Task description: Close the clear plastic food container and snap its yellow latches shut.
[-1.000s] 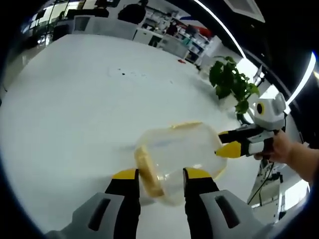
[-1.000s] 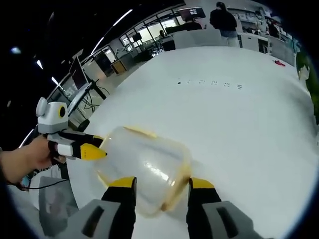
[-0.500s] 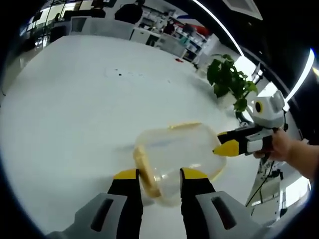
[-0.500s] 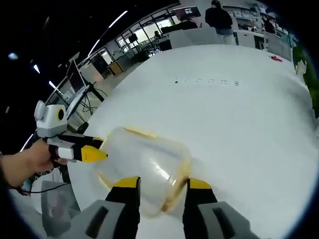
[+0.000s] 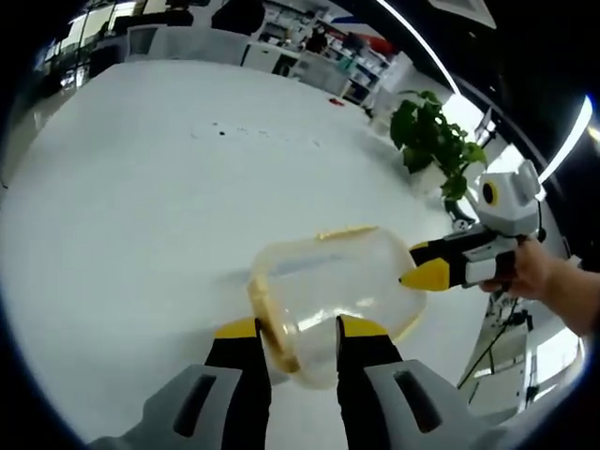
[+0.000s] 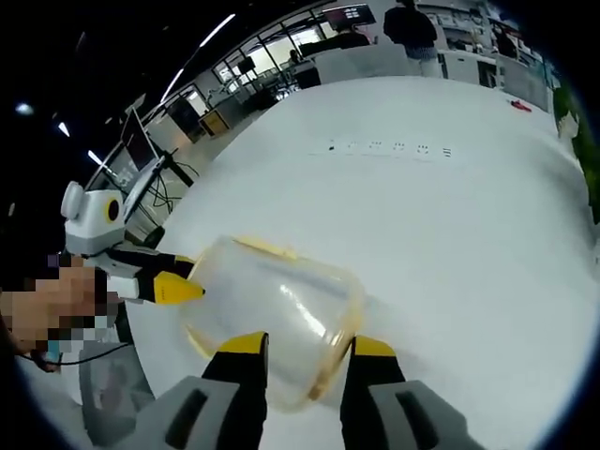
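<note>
left gripper view: both tongs grip the clear container edges.

Bright ceiling strips are glaring at my upper right; the white table is washing out, edges bending, background blurring.

My left hand-held gripper: jaws parallel, a narrow gap between the yellow tips, pointing forward and down. My right hand-held gripper: same posture, jaws slightly apart. In the left gripper view the right one comes in from the right, my hand wrapped round its grip.
</note>
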`<state>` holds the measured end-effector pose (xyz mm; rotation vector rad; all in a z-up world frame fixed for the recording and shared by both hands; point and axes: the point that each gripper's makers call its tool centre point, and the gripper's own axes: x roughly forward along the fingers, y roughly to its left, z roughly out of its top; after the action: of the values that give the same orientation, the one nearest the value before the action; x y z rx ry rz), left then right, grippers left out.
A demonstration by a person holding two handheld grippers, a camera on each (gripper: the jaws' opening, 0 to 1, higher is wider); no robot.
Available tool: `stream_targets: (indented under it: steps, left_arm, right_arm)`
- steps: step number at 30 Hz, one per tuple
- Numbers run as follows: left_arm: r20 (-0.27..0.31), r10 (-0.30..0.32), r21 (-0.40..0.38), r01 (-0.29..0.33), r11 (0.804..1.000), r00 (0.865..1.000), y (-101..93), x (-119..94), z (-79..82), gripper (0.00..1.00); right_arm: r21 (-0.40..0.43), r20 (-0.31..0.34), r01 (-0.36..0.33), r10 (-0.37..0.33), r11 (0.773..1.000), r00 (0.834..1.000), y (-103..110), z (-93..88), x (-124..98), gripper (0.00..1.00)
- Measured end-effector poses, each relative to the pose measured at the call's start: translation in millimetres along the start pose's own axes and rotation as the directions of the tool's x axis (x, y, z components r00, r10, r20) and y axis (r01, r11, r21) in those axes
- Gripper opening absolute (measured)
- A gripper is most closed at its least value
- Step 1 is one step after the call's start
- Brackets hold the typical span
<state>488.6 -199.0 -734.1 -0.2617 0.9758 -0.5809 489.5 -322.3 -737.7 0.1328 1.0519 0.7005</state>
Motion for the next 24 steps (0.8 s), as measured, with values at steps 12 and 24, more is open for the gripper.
stream_targets:
  steps: [12, 24]
  left_arm:
    - [-0.037, 0.015, 0.026, -0.014, 1.0, 0.999, -3.1, -0.8, -3.9, 0.2]
    - [0.019, 0.019, -0.024, -0.019, 1.0, 1.0, 2.5, -4.0, -2.5, 0.3]
  right_arm:
    - [-0.014, -0.027, 0.013, -0.013, 1.0, 1.0, 0.9, 0.2, 1.7, 0.26]
    - [-0.01, -0.005, 0.041, -0.041, 0.999, 0.999, -0.6, 2.4, -0.8, 0.31]
